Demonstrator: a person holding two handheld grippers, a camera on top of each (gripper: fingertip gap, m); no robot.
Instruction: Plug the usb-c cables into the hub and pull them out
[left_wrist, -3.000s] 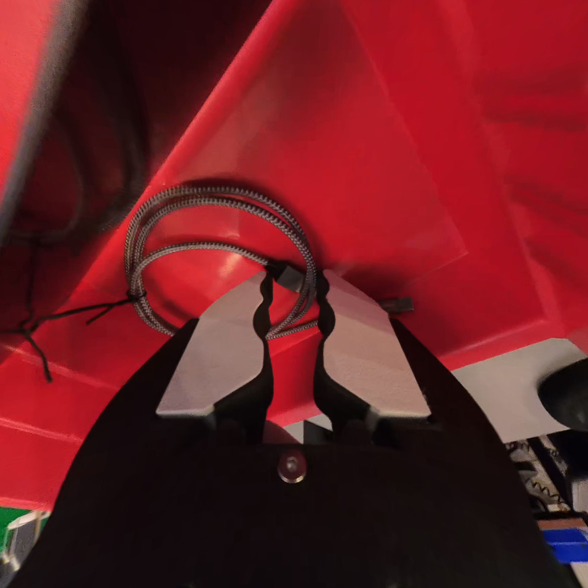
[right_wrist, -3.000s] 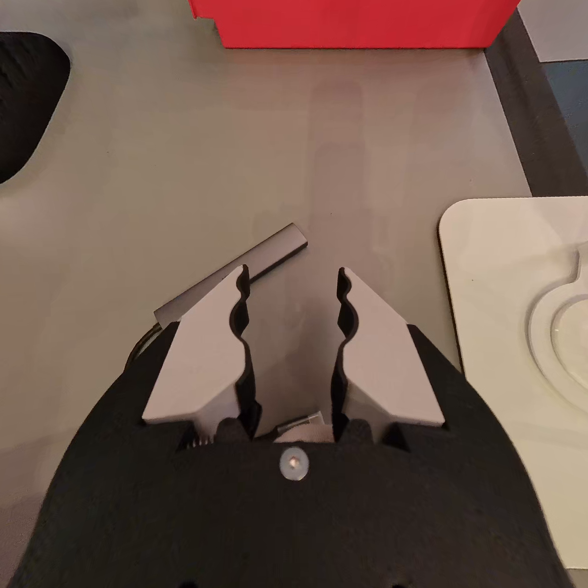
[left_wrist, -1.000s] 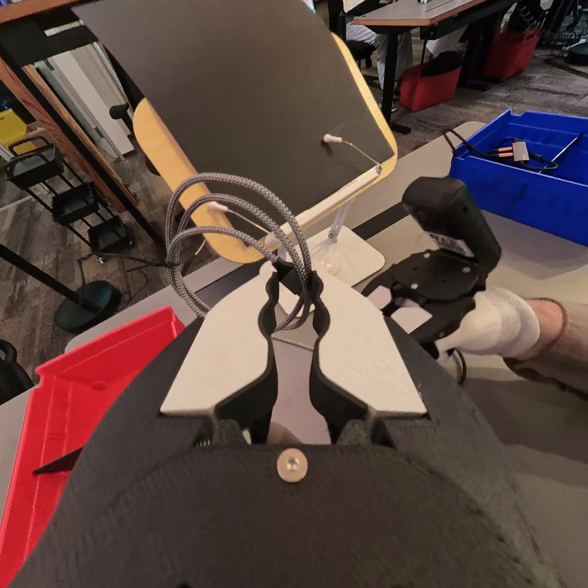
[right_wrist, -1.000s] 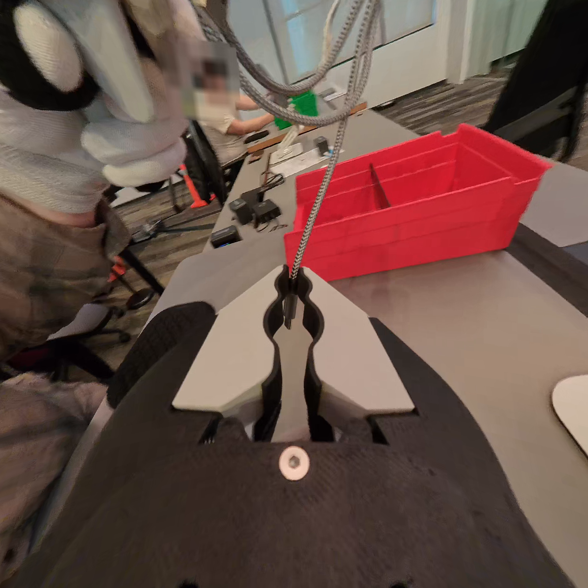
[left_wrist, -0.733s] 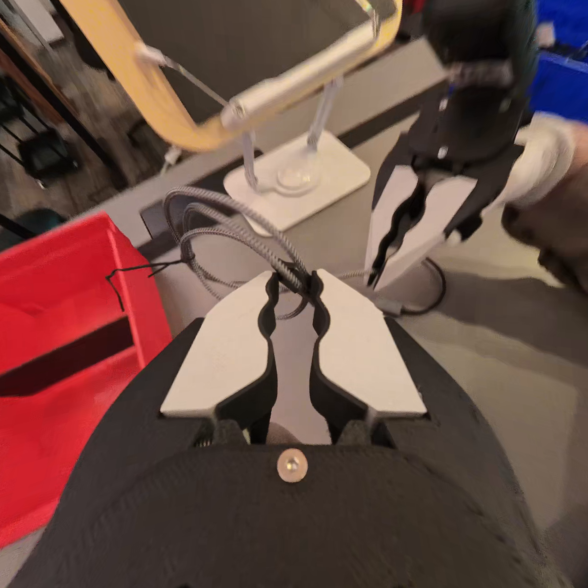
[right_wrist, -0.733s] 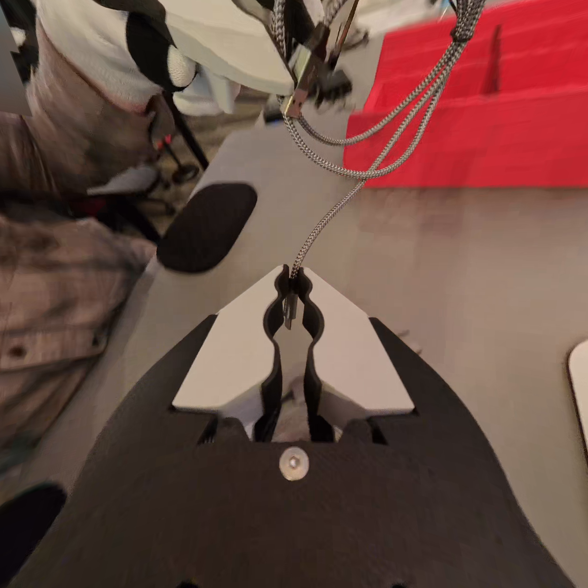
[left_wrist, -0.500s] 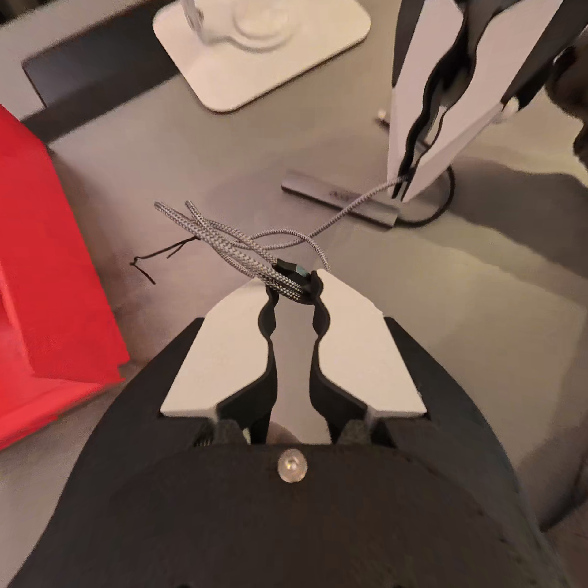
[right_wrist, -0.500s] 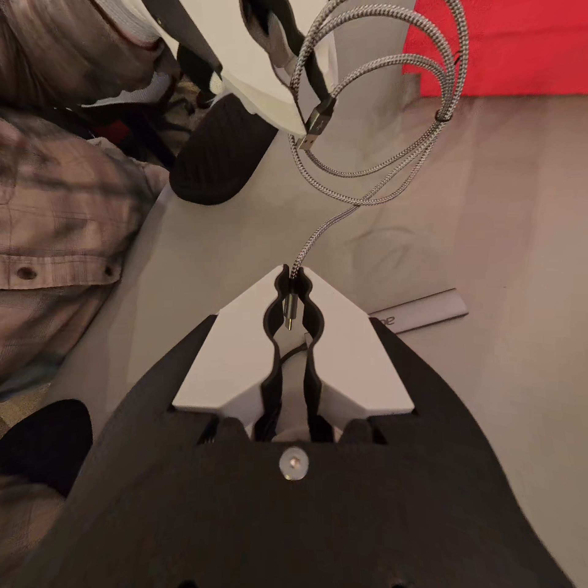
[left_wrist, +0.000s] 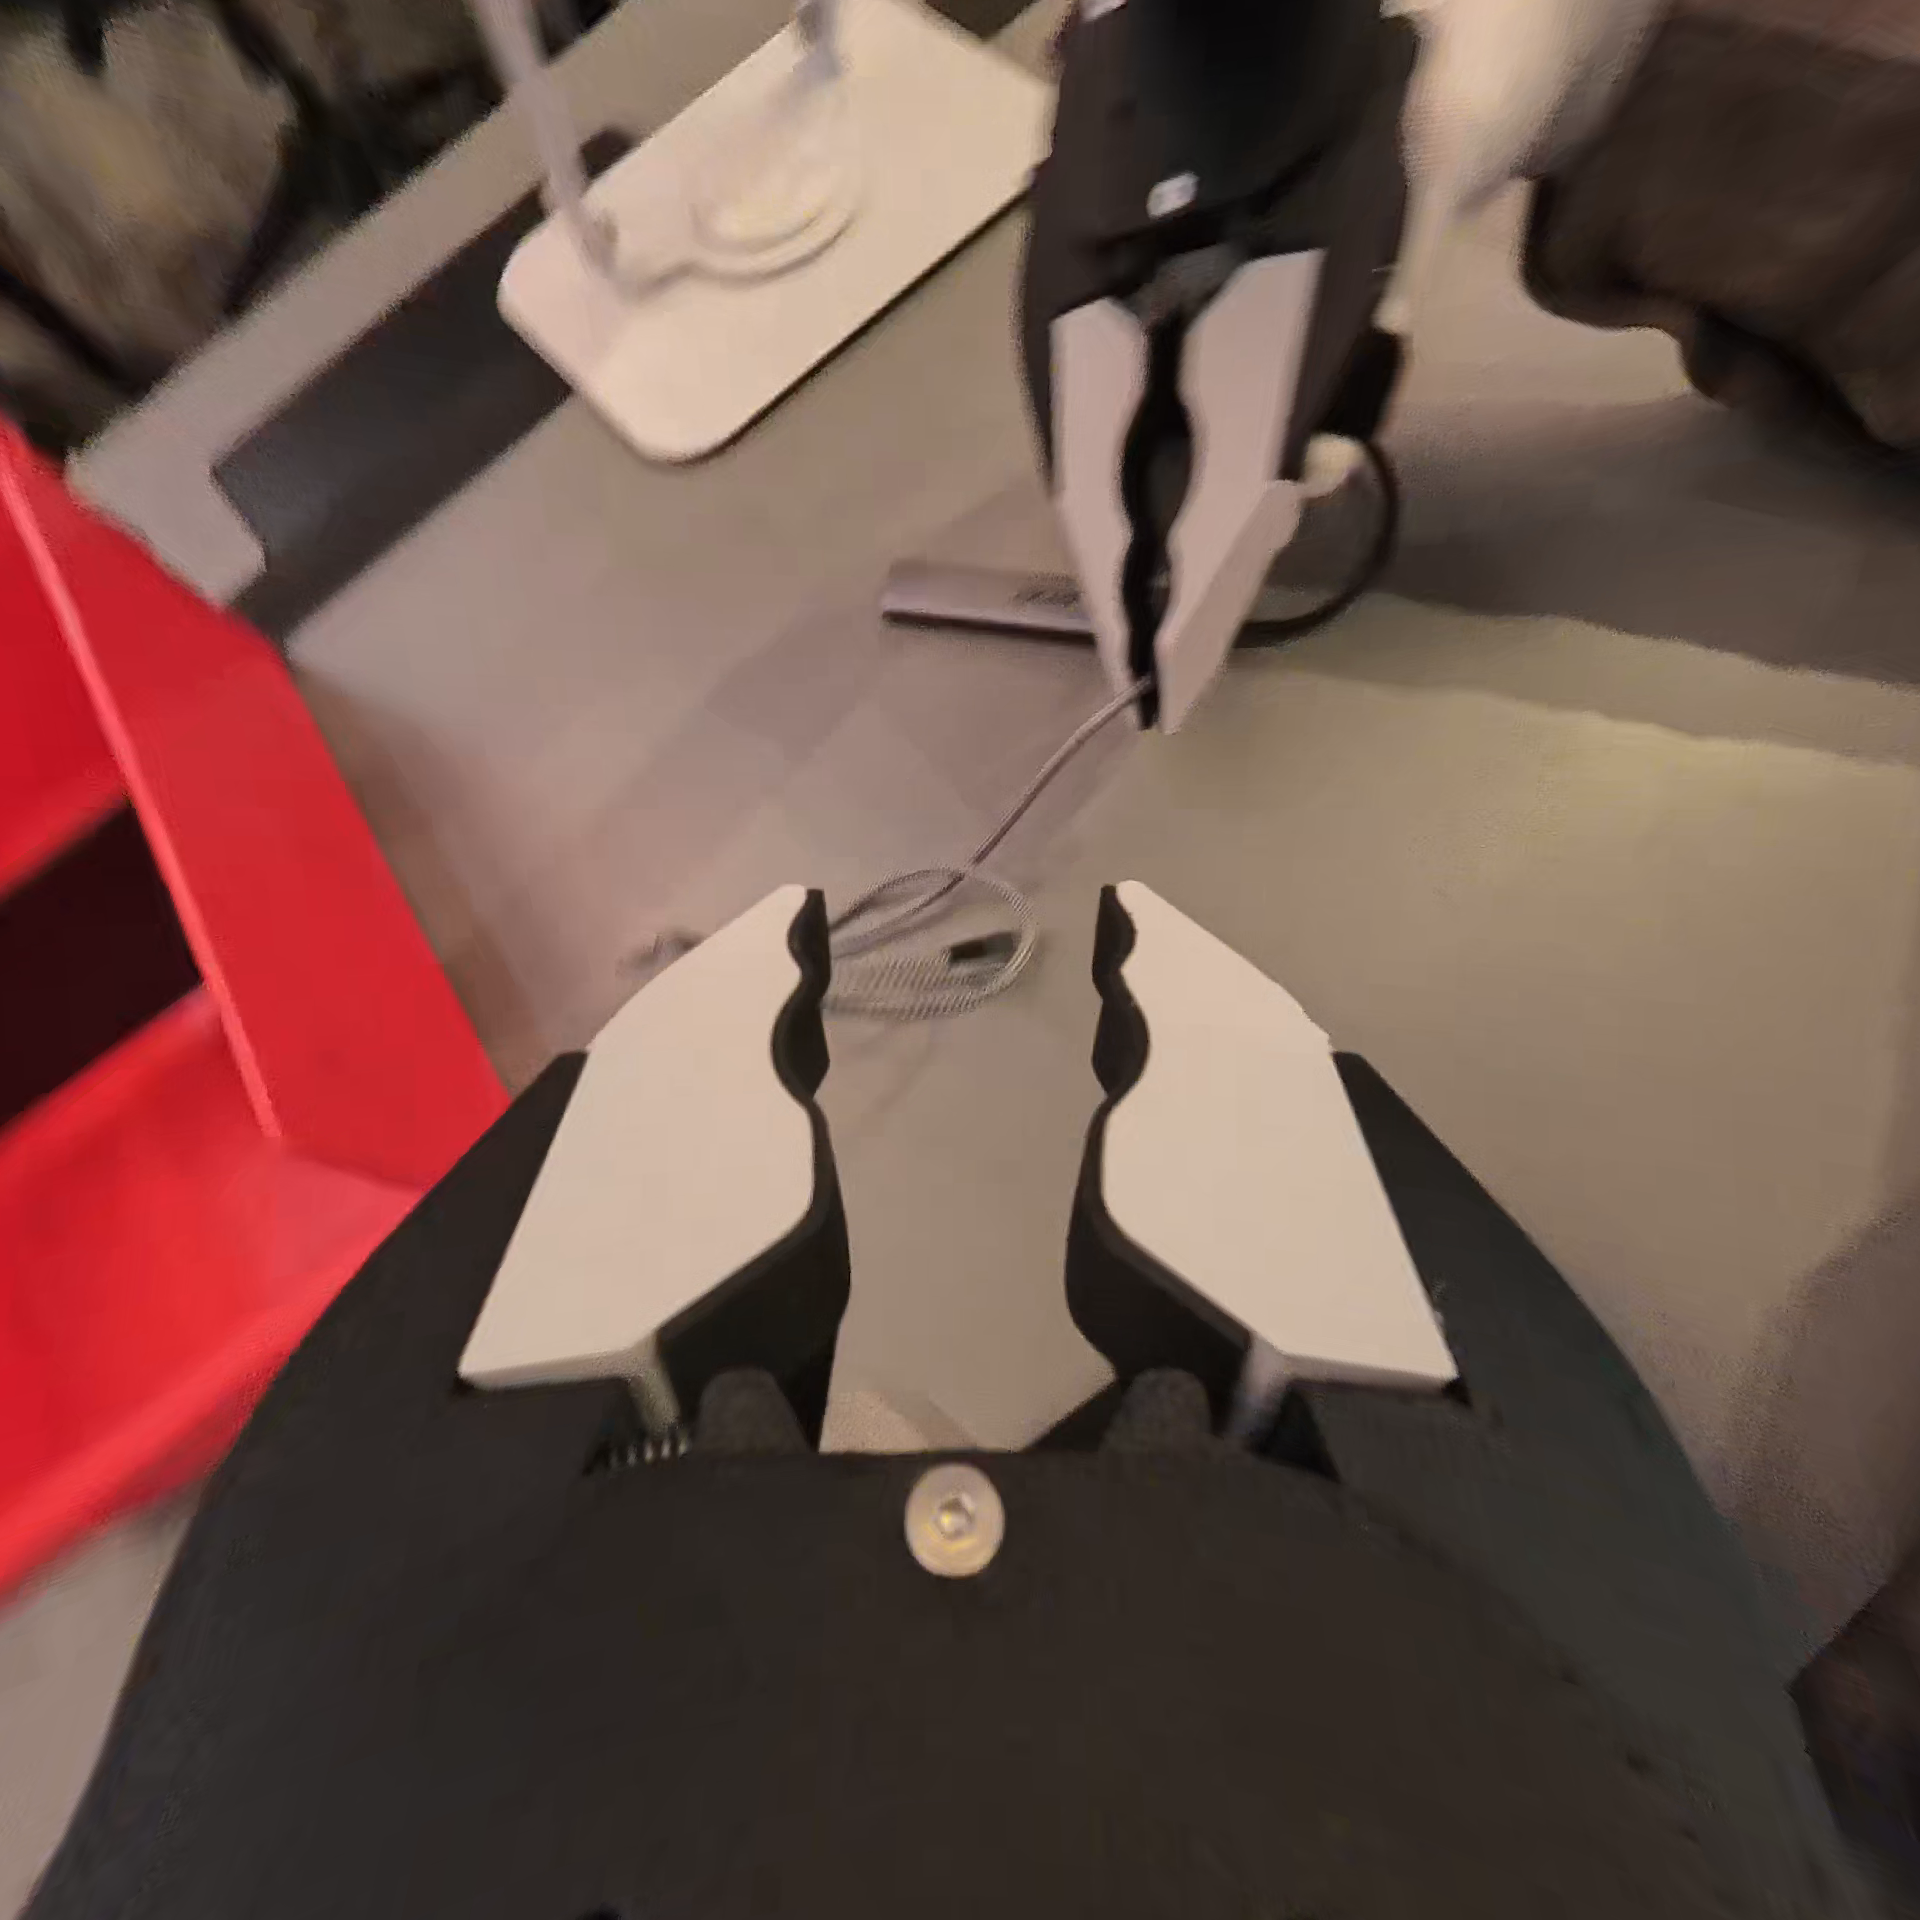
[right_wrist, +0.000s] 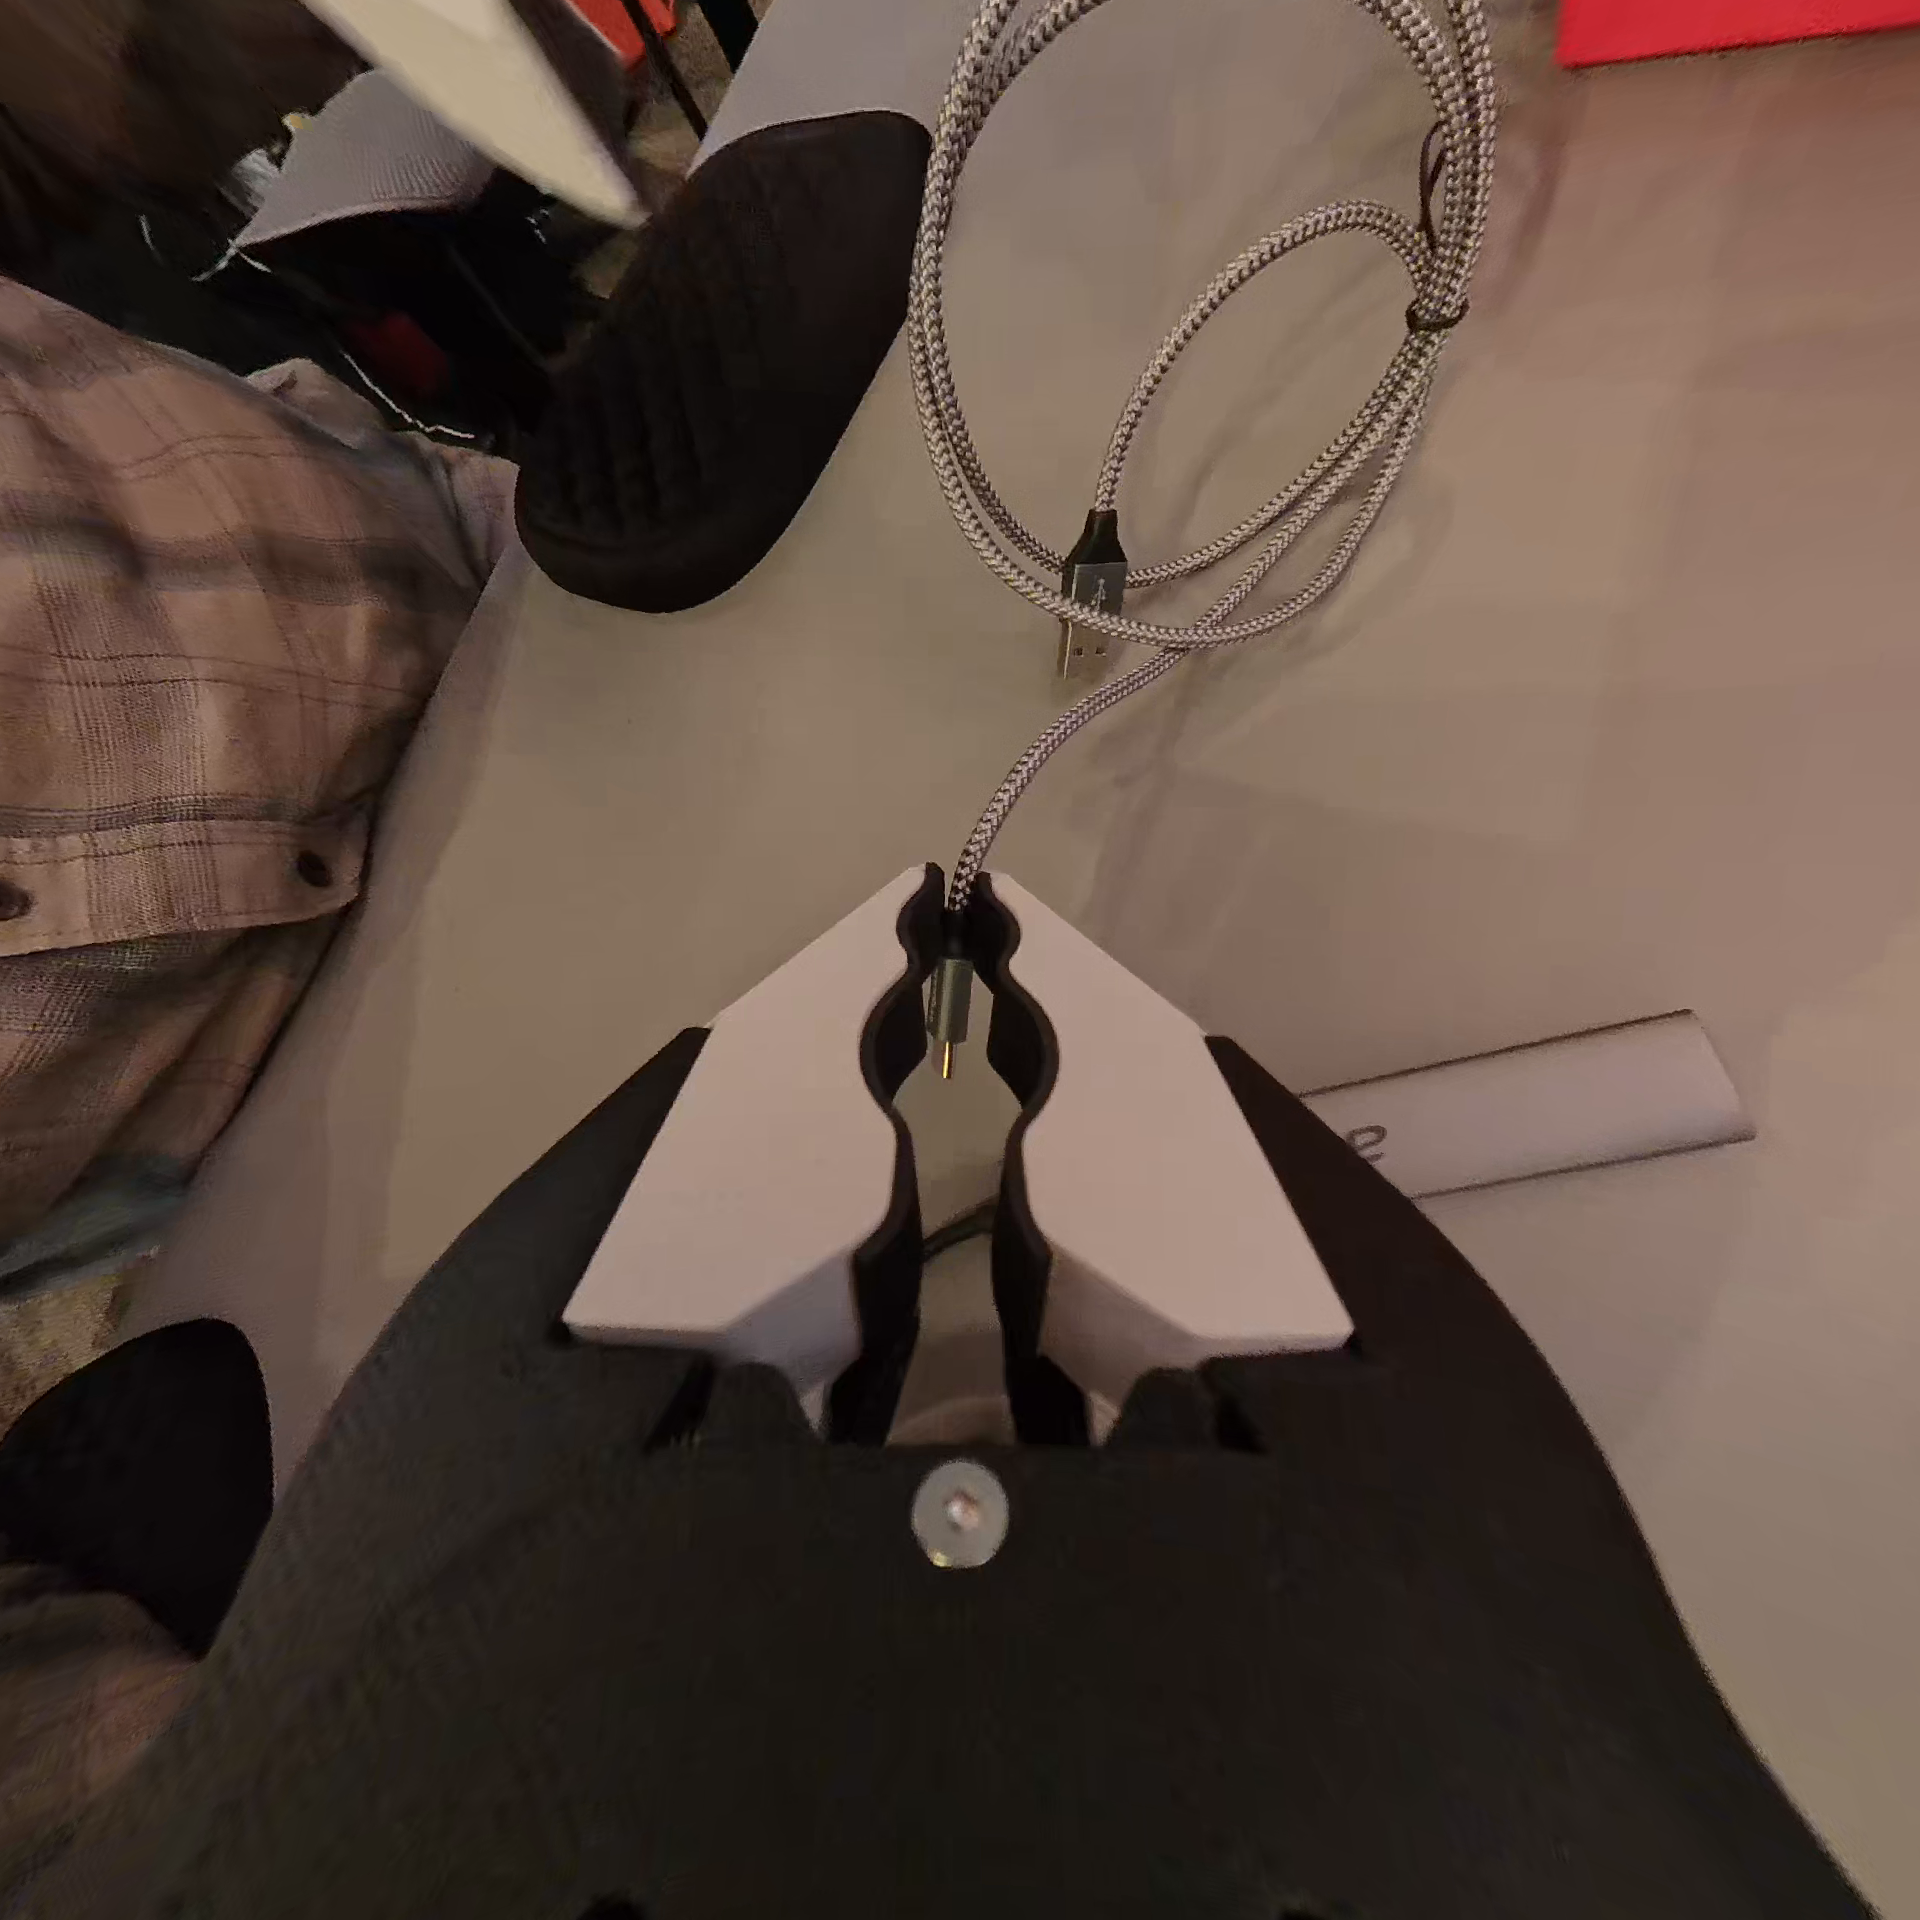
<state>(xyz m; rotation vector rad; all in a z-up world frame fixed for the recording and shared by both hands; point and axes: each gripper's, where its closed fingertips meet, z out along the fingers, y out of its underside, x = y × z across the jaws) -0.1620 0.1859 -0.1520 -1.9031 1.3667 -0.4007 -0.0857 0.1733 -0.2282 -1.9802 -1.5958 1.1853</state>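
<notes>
Here one braided cable (right_wrist: 1174, 436) lies coiled on the grey table (right_wrist: 1558, 727), upper centre of the right wrist view; the right gripper (right_wrist: 958, 883) pinches its usb-c plug (right_wrist: 948, 1013). One hub (right_wrist: 1558, 1101) sits right of centre, half hidden. The left gripper (left_wrist: 961, 904) gapes wide, empty (blurred view). One red bin (left_wrist: 156, 1039) fills the left edge.

- Grey tabletop (right_wrist: 1558, 727), smooth and matte.
- Braided cable (right_wrist: 1195, 436) lies coiled on it.
- Flat grey hub (right_wrist: 1538, 1101) rests nearby.
- Red bin (left_wrist: 156, 1039) sits at one side.
- White lamp base (left_wrist: 769, 239) stands near the far edge.
</notes>
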